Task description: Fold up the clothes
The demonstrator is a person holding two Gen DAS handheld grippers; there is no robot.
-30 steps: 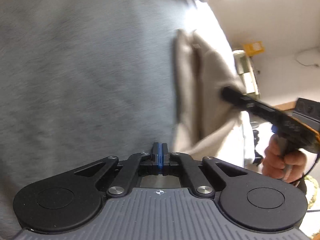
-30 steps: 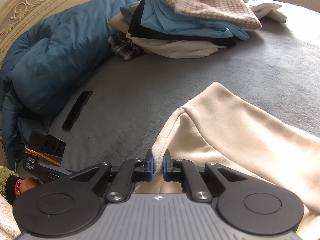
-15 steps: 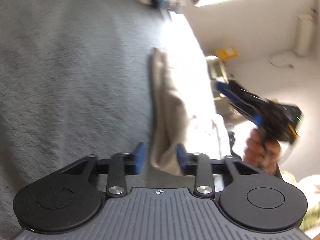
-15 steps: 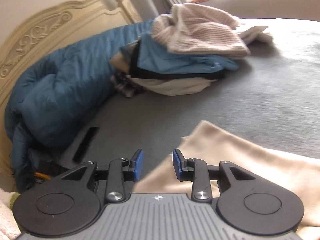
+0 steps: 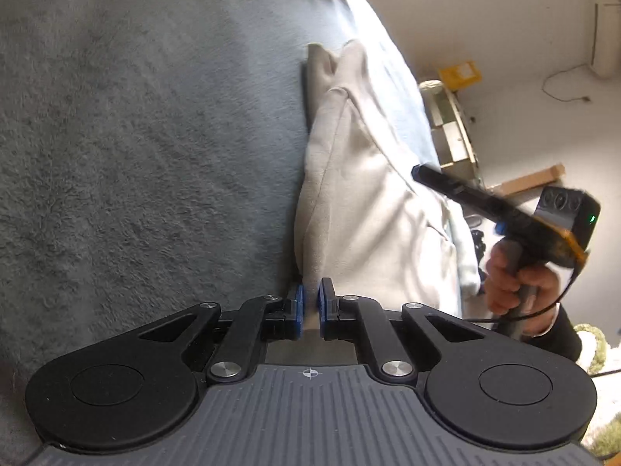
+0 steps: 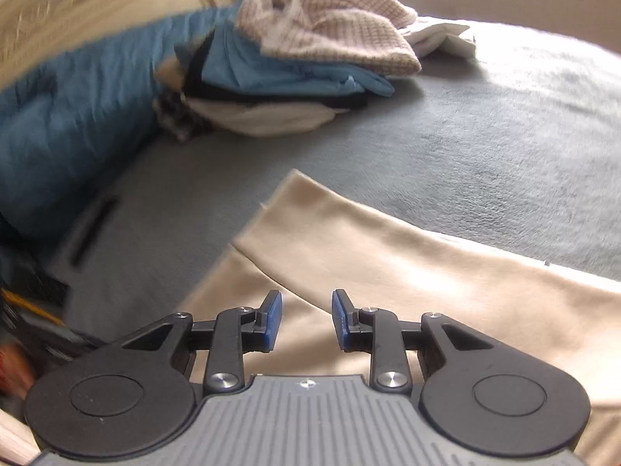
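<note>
Cream garment (image 5: 365, 194) lies along the grey bed's (image 5: 136, 136) edge, its near end pinched in the left gripper (image 5: 309, 303). The right gripper (image 6: 306, 320), jaws spread and just closing slightly, hovers over a fold, holding nothing. If the left pulls alone, I judge the layers could slide apart.

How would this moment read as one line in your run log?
task: fold clothes | left gripper: just closed on edge of beige garment | right gripper: open above garment, closing slightly, nothing pinched | surface: grey bed cover
</note>
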